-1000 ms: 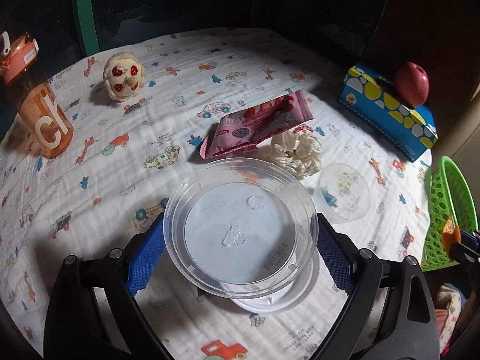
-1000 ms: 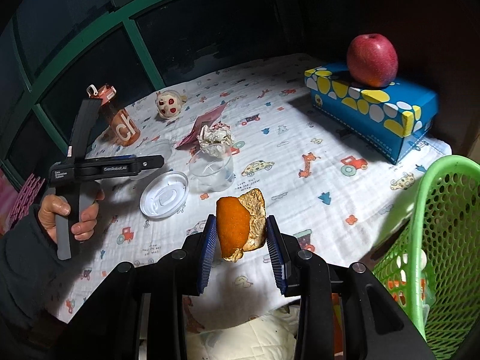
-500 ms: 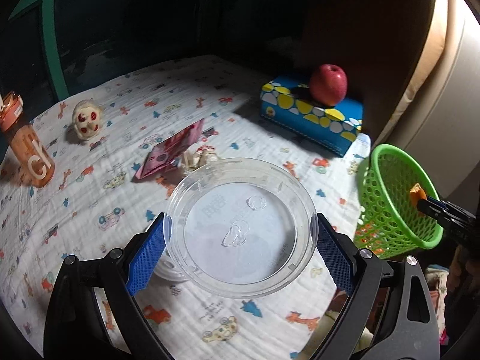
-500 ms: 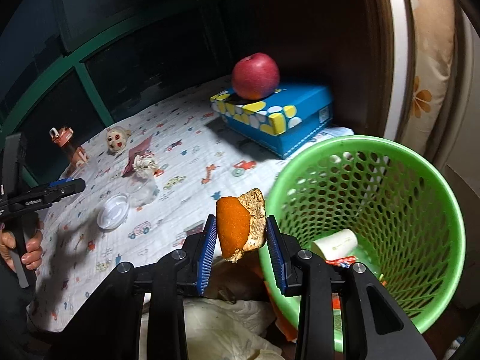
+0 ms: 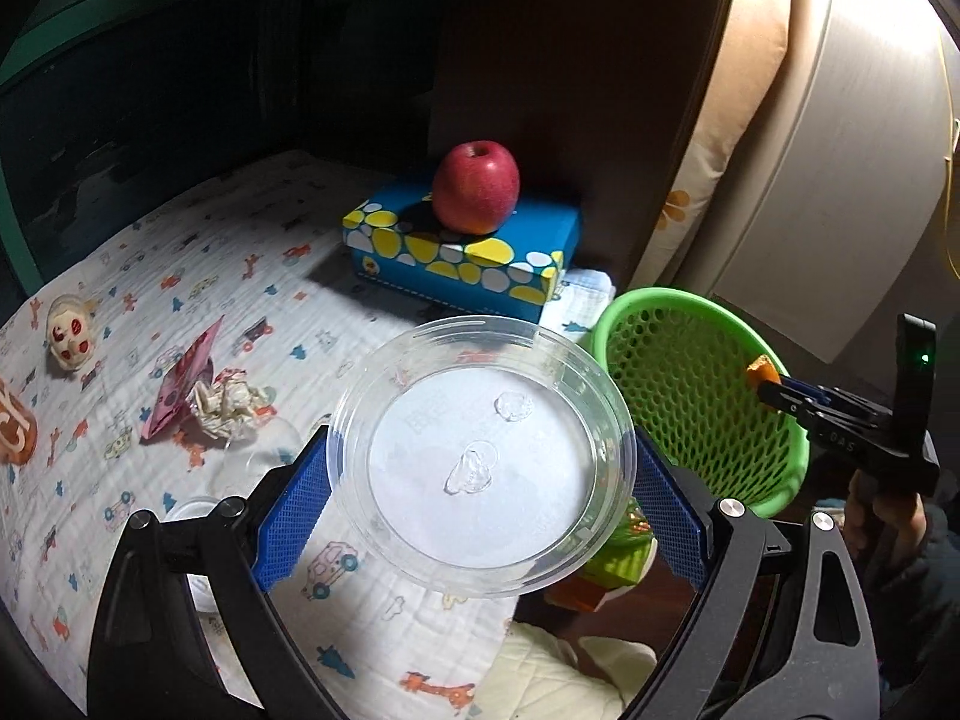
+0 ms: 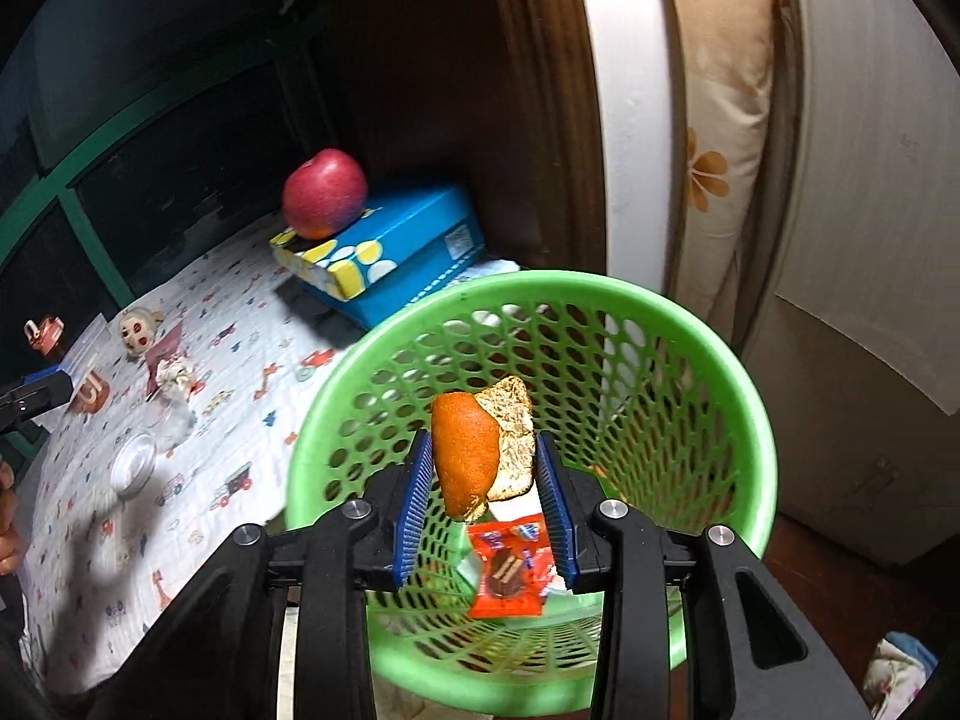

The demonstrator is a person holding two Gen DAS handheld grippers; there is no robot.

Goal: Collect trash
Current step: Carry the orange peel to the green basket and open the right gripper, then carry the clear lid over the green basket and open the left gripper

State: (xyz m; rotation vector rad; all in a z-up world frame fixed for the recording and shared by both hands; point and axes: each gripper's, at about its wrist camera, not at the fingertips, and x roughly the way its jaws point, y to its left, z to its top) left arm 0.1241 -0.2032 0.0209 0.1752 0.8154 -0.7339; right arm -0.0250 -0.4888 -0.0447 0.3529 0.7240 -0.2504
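My left gripper (image 5: 480, 474) is shut on a clear plastic container (image 5: 480, 456), held above the table's right edge beside the green mesh basket (image 5: 774, 474). My right gripper (image 6: 486, 480) is shut on a piece of orange peel (image 6: 468, 456), held over the open basket (image 6: 738, 378); it also shows in the left wrist view (image 5: 765, 381). A red wrapper (image 6: 510, 564) lies in the basket. On the table lie a pink wrapper (image 5: 180, 384), a crumpled paper ball (image 5: 228, 402) and a clear lid (image 6: 133, 461).
A red apple (image 5: 476, 186) sits on a blue spotted tissue box (image 5: 462, 246) at the table's back. A small doll head (image 5: 71, 333) and an orange bottle (image 5: 15, 432) stand at the left. A white cabinet (image 6: 870, 180) stands behind the basket.
Both grippers have swung right toward the basket. The right gripper with the peel went from the table edge to above the basket's opening. The left carried the container off the table's middle.
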